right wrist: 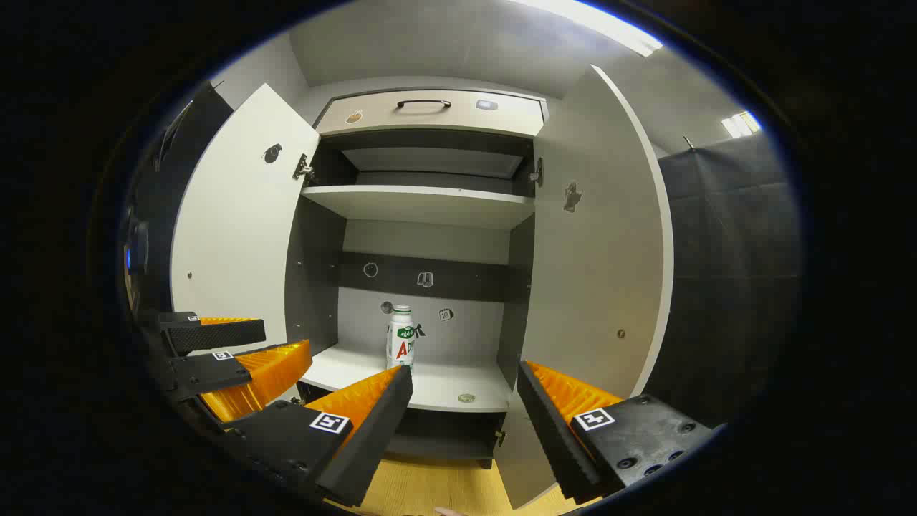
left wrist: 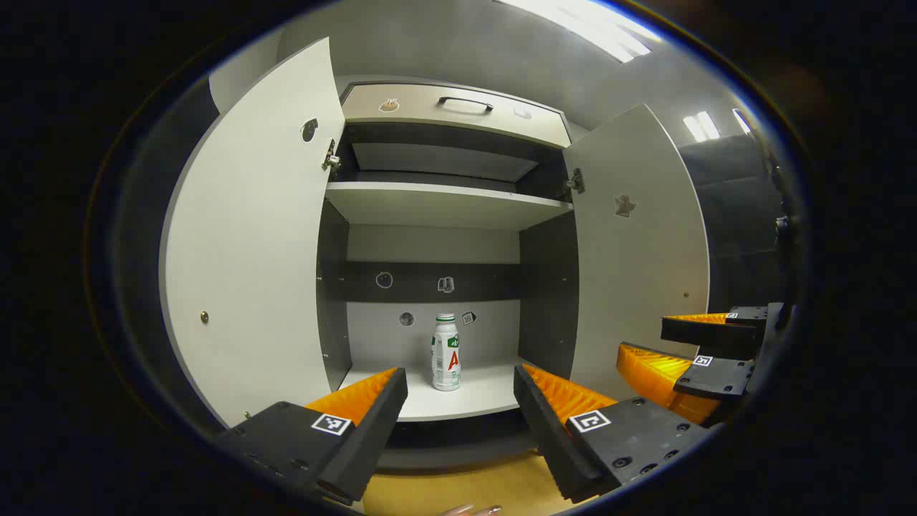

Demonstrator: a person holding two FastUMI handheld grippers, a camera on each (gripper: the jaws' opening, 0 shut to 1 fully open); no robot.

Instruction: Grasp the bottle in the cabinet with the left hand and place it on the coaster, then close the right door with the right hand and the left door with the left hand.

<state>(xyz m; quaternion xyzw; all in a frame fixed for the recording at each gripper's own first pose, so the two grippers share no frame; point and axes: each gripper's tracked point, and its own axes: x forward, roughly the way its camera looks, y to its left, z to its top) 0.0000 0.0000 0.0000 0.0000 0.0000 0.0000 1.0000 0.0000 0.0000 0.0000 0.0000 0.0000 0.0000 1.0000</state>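
Note:
A white bottle (left wrist: 445,352) with a green cap and a red-and-green label stands upright on the lower shelf (left wrist: 487,401) of the open cabinet, near the back wall. My left gripper (left wrist: 458,375) is open in front of the cabinet, short of the shelf, with the bottle seen between its fingers farther off. In the right gripper view the bottle (right wrist: 401,342) stands just left of centre. My right gripper (right wrist: 464,371) is open too, holding nothing, and level with the shelf's front. Both doors hang wide open: the left door (left wrist: 251,251) and the right door (left wrist: 637,251).
Above the lower bay are an upper shelf (left wrist: 444,204) and a drawer (left wrist: 458,107) with a dark handle. A small round disc (right wrist: 466,398) lies near the lower shelf's front edge. A wooden surface (left wrist: 458,491) lies below the cabinet. The other gripper (right wrist: 286,342) hovers beside the left door.

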